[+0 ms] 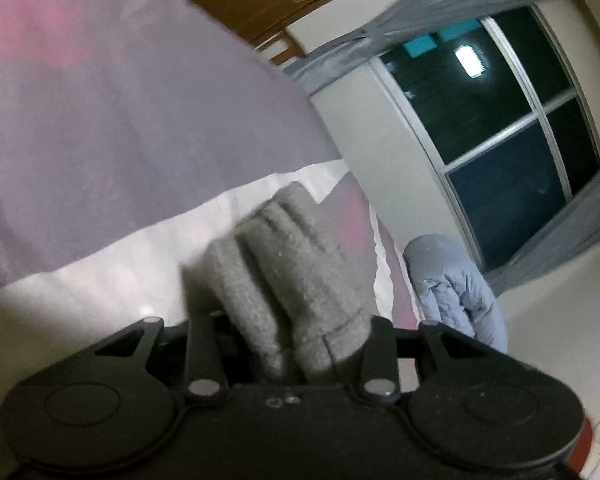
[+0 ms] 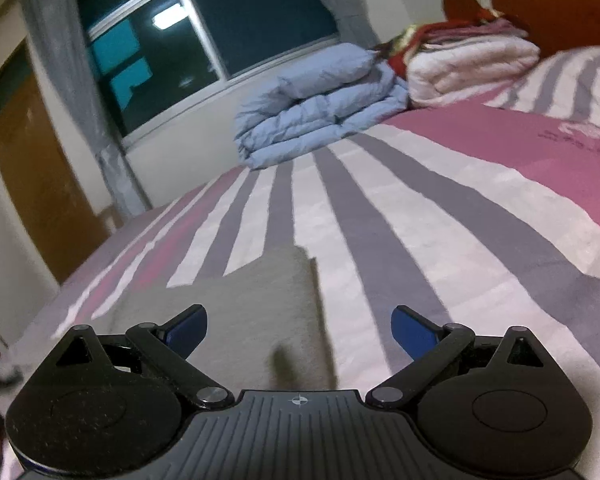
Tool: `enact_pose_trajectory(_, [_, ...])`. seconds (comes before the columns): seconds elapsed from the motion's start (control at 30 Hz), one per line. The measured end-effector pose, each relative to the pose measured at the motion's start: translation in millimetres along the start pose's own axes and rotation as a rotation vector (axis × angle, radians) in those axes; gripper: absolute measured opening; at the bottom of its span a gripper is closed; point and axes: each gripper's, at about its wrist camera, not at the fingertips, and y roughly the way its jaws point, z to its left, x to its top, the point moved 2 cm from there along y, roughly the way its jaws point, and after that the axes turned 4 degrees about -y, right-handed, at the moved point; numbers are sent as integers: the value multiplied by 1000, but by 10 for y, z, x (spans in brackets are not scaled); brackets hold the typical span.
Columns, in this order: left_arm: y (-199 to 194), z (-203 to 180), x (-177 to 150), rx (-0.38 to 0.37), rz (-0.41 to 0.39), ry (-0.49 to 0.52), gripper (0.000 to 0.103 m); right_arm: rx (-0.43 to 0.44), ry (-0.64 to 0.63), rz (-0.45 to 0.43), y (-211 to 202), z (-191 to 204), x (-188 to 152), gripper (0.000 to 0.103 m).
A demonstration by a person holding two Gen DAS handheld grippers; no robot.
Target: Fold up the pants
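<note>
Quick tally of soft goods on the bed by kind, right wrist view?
Grey fleece pants: 1
Folded light-blue duvet: 1
Folded white quilt: 1
Striped pink, grey and white bedspread: 1
Total: 4

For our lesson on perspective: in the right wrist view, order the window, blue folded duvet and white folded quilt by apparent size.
1. Window
2. Blue folded duvet
3. White folded quilt
The window lies farthest away, so its true size is larger still.

A bed with a pink, grey and white striped cover (image 2: 400, 208) is filling the room, a folded pale blue quilt (image 2: 320, 108) lying under a dark white-framed window (image 2: 220, 28) that is reflecting a ceiling light, grey curtains (image 2: 60, 60) hanging beside cream walls (image 2: 4, 200).
</note>
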Motion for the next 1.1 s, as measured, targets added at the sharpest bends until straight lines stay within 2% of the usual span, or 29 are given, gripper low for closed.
enact_pose_trajectory(0.07, [-104, -205, -44, 1, -39, 71, 27, -12, 47, -7, -35, -116, 23, 98])
enact_pose_trajectory(0.17, [-278, -668, -136, -72, -88, 190, 27, -27, 102, -19, -90, -252, 68, 98])
enact_pose_trajectory(0.23, [-362, -1075, -252, -151, -98, 265, 27, -27, 145, -35, -129, -347, 96, 98])
enact_pose_trajectory(0.33, [-378, -1694, -554, -248, -67, 401, 27, -28, 191, -54, -184, -467, 126, 98])
enact_pose_trajectory(0.47, [-247, -2316, -1170, -304, 6, 541, 27, -35, 237, -77, -271, -604, 175, 98])
enact_pose_trajectory(0.63, [23, -2797, -2170, -282, 129, 718, 27, -105, 274, -102, -430, -825, 191, 98])
enact_pose_trajectory(0.73, [121, -2950, -2700, -244, 163, 849, 27, -147, 276, -92, -467, -908, 187, 98])
enact_pose_trajectory(0.83, [133, -2968, -3064, -206, 169, 968, 26, -176, 263, -80, -469, -952, 190, 98])
enact_pose_trajectory(0.93, [147, -2967, -3383, -175, 170, 1078, 26, -216, 195, -86, -442, -926, 224, 98])
enact_pose_trajectory(1.0, [119, -2961, -3453, -154, 160, 1129, 26, -239, 155, -89, -395, -915, 242, 98])
enact_pose_trajectory(1.1, [128, -3006, -3640, -123, 142, 1211, 26, -229, 190, -74, -363, -948, 197, 98])
